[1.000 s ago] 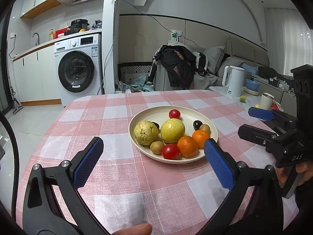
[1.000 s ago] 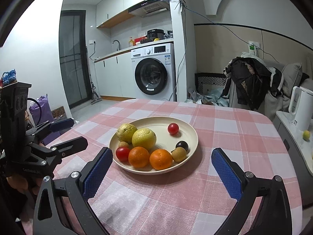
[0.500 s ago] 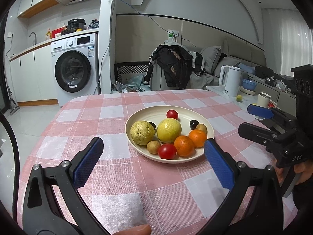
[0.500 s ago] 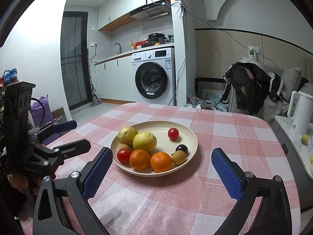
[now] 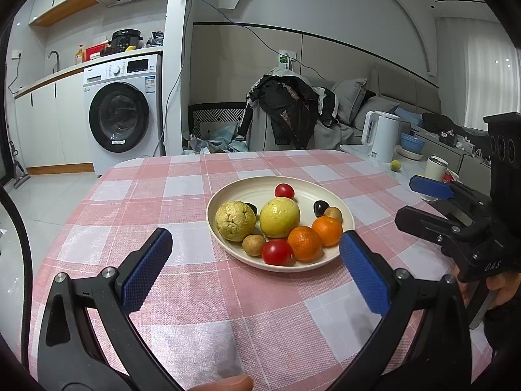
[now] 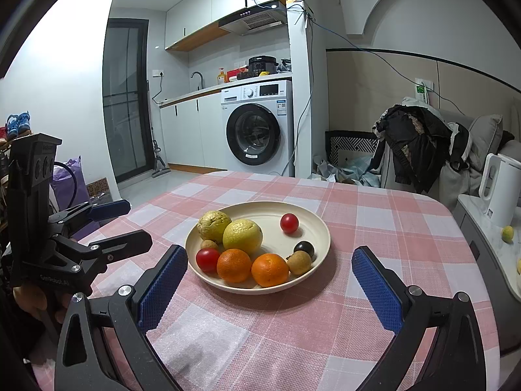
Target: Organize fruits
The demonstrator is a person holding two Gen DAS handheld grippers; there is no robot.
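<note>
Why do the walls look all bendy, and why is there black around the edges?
Both wrist views use fisheye lenses, so straight lines bow outward; the black corners are the lens rim. In the right wrist view the plate casts a soft shadow; in the left wrist view the fruits look sharp, not blurry.

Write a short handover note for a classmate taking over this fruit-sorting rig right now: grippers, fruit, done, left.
Left gripper: open, empty, short of the plate.
Right gripper: open, empty, also short of it.
All fruit sits on the plate: two oranges, two tomatoes, two large yellow-green fruits, small brown and dark ones.
Done: nothing moved that I can see.
Left: all the organizing. No target container is visible.
</note>
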